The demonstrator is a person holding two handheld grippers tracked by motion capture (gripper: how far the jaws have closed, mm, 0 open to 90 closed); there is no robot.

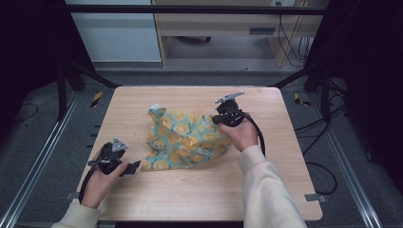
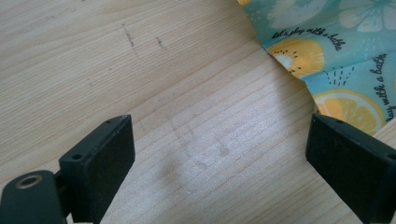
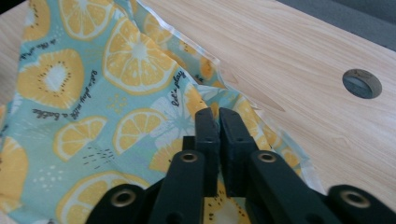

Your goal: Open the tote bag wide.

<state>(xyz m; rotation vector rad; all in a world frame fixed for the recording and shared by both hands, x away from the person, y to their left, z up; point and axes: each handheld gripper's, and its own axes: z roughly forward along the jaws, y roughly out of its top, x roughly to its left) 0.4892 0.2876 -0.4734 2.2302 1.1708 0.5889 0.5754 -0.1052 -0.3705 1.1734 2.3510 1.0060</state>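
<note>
A teal cloth printed with yellow lemon slices lies crumpled in the middle of the wooden table. My right gripper is at the cloth's far right edge. In the right gripper view its jaws stand pressed together with a raised fold of the cloth pinched between them. My left gripper rests low by the cloth's near left corner. Its jaws stand wide apart over bare wood, and the cloth's edge lies just beyond the right jaw.
A round hole is set in the tabletop to the right of the cloth. Black frame posts and cables flank the table. A desk stands beyond the far edge.
</note>
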